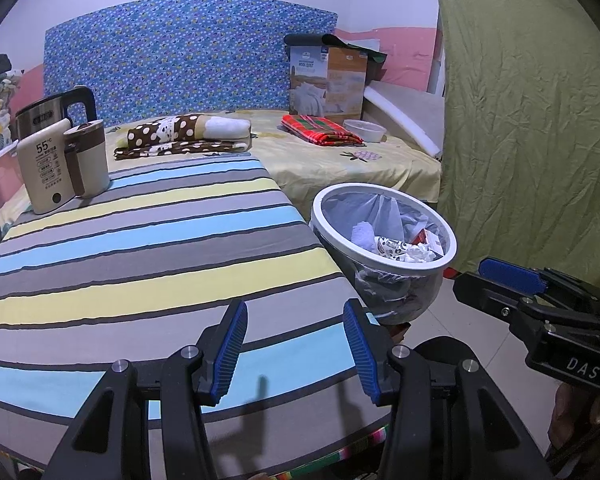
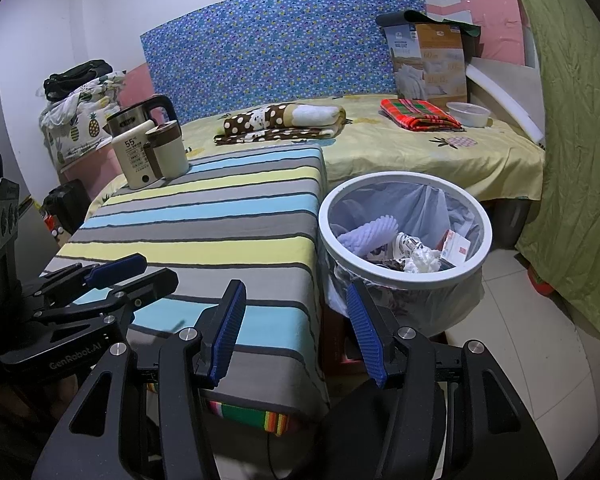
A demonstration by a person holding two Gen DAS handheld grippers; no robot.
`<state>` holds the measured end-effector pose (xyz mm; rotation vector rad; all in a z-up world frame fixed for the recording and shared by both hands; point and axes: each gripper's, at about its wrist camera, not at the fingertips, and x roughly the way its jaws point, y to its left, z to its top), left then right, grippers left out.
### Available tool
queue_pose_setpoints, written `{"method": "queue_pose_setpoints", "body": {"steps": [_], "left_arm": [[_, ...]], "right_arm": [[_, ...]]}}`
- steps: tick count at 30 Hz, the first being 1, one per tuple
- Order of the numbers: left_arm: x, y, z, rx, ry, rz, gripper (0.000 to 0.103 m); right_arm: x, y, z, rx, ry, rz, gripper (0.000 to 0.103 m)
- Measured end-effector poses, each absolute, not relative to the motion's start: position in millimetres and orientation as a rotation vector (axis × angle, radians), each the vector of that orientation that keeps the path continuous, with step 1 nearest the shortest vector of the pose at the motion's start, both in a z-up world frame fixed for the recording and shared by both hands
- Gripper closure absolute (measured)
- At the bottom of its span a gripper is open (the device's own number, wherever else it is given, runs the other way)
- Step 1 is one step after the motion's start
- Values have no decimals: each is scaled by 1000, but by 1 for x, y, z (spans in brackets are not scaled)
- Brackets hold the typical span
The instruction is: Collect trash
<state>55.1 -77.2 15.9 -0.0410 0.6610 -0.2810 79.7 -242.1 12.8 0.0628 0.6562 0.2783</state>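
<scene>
A white trash bin (image 1: 448,236) (image 2: 485,236) lined with a clear bag stands on the floor right of the striped table (image 1: 140,240) (image 2: 220,216). It holds crumpled tissue (image 2: 422,260), a patterned paper cup (image 1: 392,247), a small red and white box (image 2: 456,246) and a pale ribbed piece (image 2: 370,232). My left gripper (image 1: 296,350) is open and empty over the table's near edge. My right gripper (image 2: 296,328) is open and empty at the table's right corner, close to the bin. Each gripper also shows in the other view, the right one (image 1: 512,276) and the left one (image 2: 116,272).
A cream warmer with a mug (image 1: 60,168) (image 2: 148,156) and a steel kettle (image 1: 52,110) stand at the table's far left. Behind lies a bed with folded cloths (image 1: 188,136) (image 2: 420,114), a boxed quilt (image 1: 328,80) and a plastic tub (image 2: 468,114). A green curtain (image 1: 520,100) hangs right.
</scene>
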Motion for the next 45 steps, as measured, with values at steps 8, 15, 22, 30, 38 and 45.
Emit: {"method": "queue_pose_setpoints", "body": {"steps": [8, 15, 22, 30, 38, 45], "left_arm": [[53, -76, 15, -43, 660, -273, 53], [52, -77, 17, -39, 653, -263, 53], [51, -79, 18, -28, 648, -257, 53], [50, -79, 20, -28, 640, -252, 53], [50, -80, 20, -23, 636, -249, 53], [49, -81, 21, -15, 628, -244, 53]], "right_arm": [[79, -241, 12, 63, 657, 279, 48], [80, -242, 12, 64, 658, 280, 49], [80, -242, 12, 66, 658, 279, 49], [80, -242, 12, 66, 658, 280, 49], [80, -242, 12, 67, 658, 279, 48], [80, -242, 12, 69, 660, 278, 48]]}}
